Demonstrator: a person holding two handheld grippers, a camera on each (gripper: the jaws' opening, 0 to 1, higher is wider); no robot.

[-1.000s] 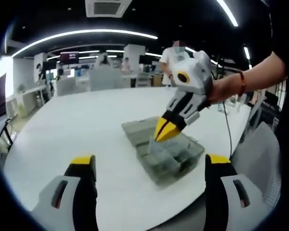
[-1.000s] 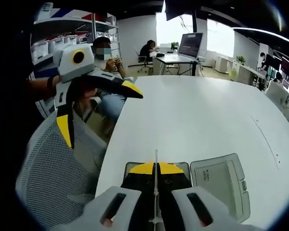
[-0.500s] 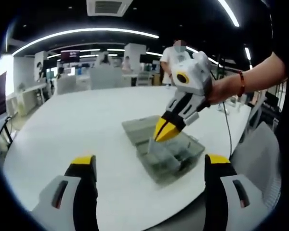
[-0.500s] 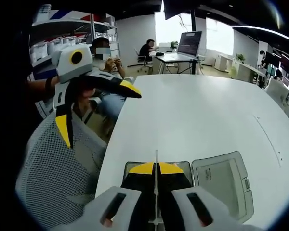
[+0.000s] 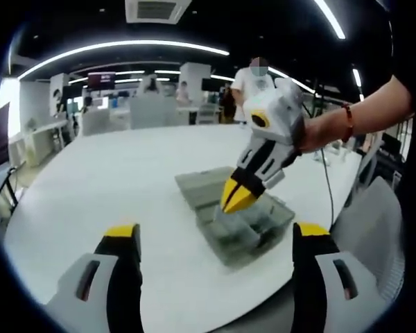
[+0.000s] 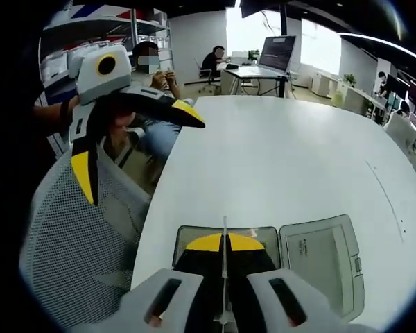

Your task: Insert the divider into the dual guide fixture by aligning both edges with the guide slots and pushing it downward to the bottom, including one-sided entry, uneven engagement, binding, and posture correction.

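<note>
- Right gripper view hides the compartments of the fixture box point(image 6: 225, 232) behind the right gripper point(image 6: 224, 244); its open lid point(image 6: 319, 258) is visible.
- White round table point(image 5: 118, 180), mesh chair point(image 6: 76, 243), office desks behind.
- Right gripper pinches the thin clear divider point(image 6: 224, 270) edge-on over the box; left gripper point(image 5: 215, 232) hangs wide open, holding nothing.

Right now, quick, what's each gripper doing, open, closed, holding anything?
Left gripper: open, jaws wide apart, holding nothing.
Right gripper: closed on the thin divider, over the clear compartment box.
</note>
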